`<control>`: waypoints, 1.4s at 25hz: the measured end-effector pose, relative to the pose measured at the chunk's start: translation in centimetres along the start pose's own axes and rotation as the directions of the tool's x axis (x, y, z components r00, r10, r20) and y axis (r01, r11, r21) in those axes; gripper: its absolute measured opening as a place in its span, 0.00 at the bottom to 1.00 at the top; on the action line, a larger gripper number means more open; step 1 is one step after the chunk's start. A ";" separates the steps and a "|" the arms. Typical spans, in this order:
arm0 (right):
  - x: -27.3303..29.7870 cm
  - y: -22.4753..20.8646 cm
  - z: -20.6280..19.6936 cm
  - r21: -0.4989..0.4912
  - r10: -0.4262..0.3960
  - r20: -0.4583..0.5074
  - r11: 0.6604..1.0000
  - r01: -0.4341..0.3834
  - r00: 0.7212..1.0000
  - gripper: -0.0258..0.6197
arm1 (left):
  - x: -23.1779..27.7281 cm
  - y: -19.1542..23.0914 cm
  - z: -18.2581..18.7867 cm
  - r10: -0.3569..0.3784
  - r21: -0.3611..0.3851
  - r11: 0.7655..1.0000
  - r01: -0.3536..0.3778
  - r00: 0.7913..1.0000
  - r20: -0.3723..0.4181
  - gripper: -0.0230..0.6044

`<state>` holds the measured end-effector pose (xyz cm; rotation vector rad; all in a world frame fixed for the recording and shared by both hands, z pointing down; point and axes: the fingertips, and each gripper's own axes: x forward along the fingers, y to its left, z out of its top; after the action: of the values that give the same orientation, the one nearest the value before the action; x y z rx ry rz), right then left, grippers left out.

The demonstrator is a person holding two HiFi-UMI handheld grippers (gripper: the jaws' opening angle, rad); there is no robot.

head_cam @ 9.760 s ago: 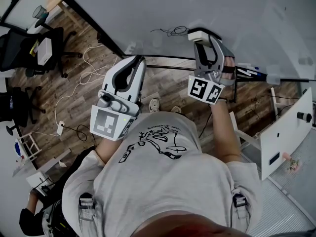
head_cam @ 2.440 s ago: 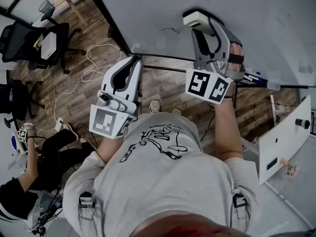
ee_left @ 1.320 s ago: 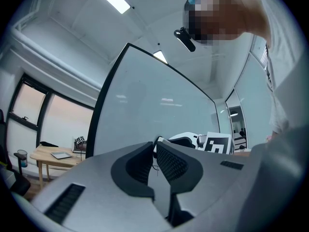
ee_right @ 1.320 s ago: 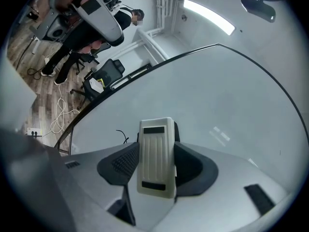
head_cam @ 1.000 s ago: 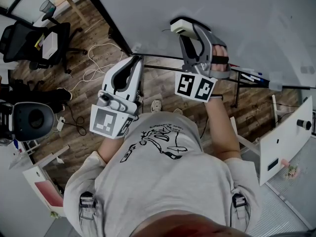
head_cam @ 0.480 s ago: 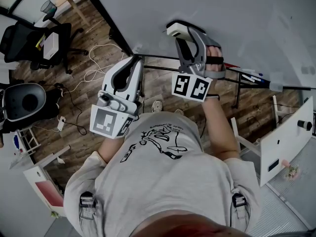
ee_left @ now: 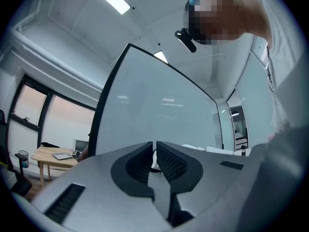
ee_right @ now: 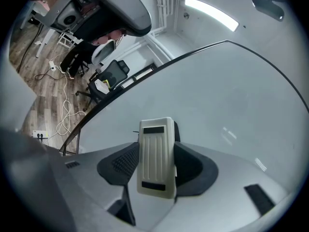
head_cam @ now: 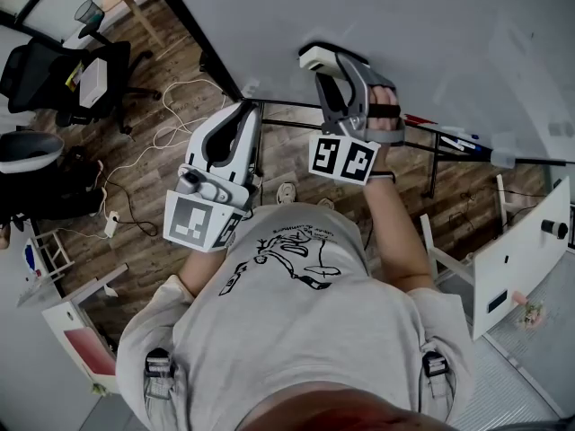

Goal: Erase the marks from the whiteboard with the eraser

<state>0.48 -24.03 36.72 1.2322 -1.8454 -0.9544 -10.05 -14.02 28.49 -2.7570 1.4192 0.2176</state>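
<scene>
my right gripper (ee_right: 155, 172) is clamped on the white eraser (ee_right: 155, 149), holding it up at the lower part of the whiteboard (ee_right: 227, 100), with a thin dark mark (ee_right: 136, 132) just beside the eraser's left edge. my left gripper (ee_left: 155, 161) is squeezed together on nothing, held lower in front of my chest.
</scene>
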 end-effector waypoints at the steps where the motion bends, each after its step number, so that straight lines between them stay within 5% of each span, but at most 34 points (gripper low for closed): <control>1: 0.0 0.1 0.0 -0.001 0.002 0.000 1.000 -0.002 1.000 0.41 | 0.0 0.1 0.0 0.000 0.000 1.000 0.000 1.000 -0.001 0.10; 25: 1.8 4.0 -0.5 -0.026 0.080 -0.006 0.996 -0.080 0.997 0.41 | 0.2 0.1 0.0 0.011 0.002 1.000 -0.011 1.000 -0.010 0.10; 35: 2.6 7.6 -1.0 -0.024 0.173 -0.025 0.985 -0.174 0.985 0.41 | -0.2 0.1 -0.1 0.024 0.005 1.000 -0.024 1.000 -0.011 0.10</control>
<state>-2.58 -24.61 44.23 1.0430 -1.8819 -0.8629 -10.19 -13.96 28.64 -2.7425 1.4546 0.2001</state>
